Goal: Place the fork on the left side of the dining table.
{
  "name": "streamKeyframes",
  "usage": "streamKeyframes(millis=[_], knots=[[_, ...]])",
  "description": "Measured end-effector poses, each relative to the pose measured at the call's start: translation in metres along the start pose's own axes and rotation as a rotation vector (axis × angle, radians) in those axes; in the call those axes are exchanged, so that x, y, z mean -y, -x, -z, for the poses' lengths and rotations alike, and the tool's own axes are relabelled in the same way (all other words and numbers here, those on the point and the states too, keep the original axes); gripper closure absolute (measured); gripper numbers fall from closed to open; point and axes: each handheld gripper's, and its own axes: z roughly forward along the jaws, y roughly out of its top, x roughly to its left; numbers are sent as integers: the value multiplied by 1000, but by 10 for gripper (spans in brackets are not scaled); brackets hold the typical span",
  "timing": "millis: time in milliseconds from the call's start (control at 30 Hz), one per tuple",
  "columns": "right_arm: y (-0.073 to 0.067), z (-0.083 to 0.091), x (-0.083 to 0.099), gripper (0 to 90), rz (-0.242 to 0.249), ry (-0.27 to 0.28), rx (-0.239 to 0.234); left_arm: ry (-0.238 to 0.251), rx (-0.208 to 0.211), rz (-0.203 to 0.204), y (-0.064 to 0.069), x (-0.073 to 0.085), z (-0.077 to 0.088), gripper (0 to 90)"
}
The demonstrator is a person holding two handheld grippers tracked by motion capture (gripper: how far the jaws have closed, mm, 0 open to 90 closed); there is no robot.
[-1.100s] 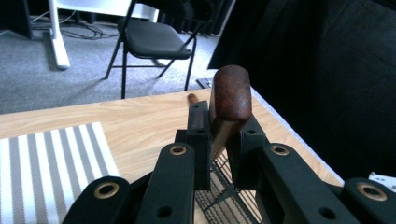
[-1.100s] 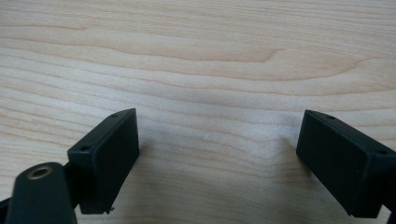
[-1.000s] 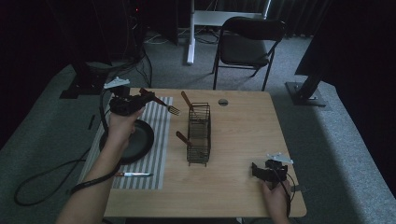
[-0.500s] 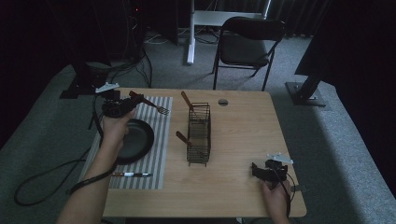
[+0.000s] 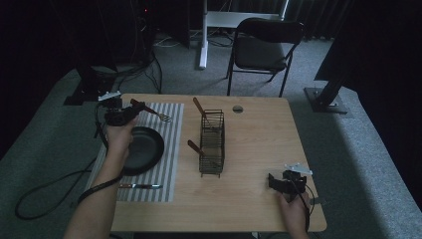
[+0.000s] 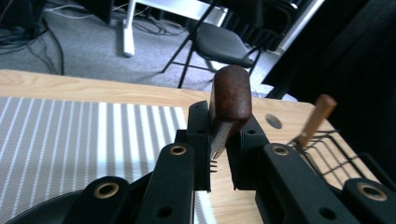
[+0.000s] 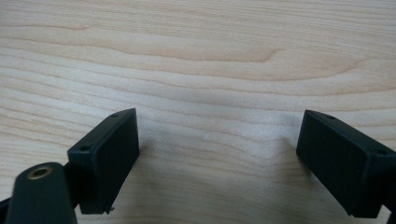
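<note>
In the upper left of the high view, the left gripper has its jaws clamped on a wooden-handled fork above the striped placemat, beyond the dark plate. The fork's long axis runs left to right, sloping slightly down, tines toward the wire basket. At lower right, the right gripper rests on the table, its jaws wide apart around nothing.

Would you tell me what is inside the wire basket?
Two brown wooden handles rise from the wire basket, one at its far end, one at its near left side. Their lower ends are too dim behind the mesh to identify.
</note>
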Motion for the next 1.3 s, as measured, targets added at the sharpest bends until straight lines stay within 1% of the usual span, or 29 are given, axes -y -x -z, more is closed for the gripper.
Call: streamKeyframes(millis=[33,100,133,167,200,267,300,333,367,433,467,500,533,567,600,633,667,700,733,767,833,867,900,933,967,1000,1200,1267,1300], knots=[[0,0,0,128,0,0,0,7,-4,9,-4,1,-1,805],[0,0,0,128,0,0,0,18,-19,13,-10,4,-3,805],[0,0,0,128,0,0,0,20,-17,21,-13,6,-4,805],[0,0,0,128,0,0,0,20,-17,21,-13,6,-4,805],[0,0,0,128,0,0,0,24,-24,48,-22,12,-8,805],[0,0,0,127,0,0,0,31,-20,68,-28,15,-12,805],[0,0,0,128,0,0,0,27,-17,78,-31,16,-14,805],[0,0,0,127,0,0,0,34,-8,96,-34,17,-17,805],[0,0,0,128,0,0,0,35,-9,102,-36,17,-19,805],[0,0,0,128,0,1,0,41,-13,86,-40,17,-21,806],[0,0,0,127,0,1,0,50,-25,76,-42,17,-23,805],[0,0,0,128,1,1,0,53,-29,77,-46,18,-24,805],[0,0,0,128,1,1,0,46,-25,82,-50,19,-26,805],[0,0,0,128,1,1,0,46,-25,82,-50,19,-26,805],[0,0,0,128,0,1,0,25,-41,107,-57,21,-32,805],[0,0,0,128,1,1,0,25,-41,107,-57,21,-32,805],[0,0,0,128,1,1,0,9,-47,111,-60,24,-36,805],[0,0,0,128,1,1,0,9,-47,111,-60,24,-36,805],[0,0,0,128,1,1,0,2,-43,130,-64,27,-41,805],[0,0,0,128,1,1,0,2,-43,130,-64,27,-41,805],[0,0,0,128,0,1,0,13,-38,154,-67,30,-44,805],[0,0,0,128,1,1,0,5,-33,165,-69,31,-48,805],[0,0,0,128,1,1,0,5,-33,165,-69,31,-48,805],[0,0,0,128,0,1,0,-6,-43,158,-69,31,-51,805],[0,0,0,128,0,1,0,-23,-41,154,-70,32,-56,805],[0,0,0,128,1,1,0,-17,-39,156,-72,32,-57,805],[0,0,0,128,1,1,0,-11,-22,227,-85,34,-60,804],[0,0,0,128,0,1,0,-4,-54,226,-85,34,-61,790],[0,0,0,128,0,1,0,0,-58,240,-86,35,-61,782]])
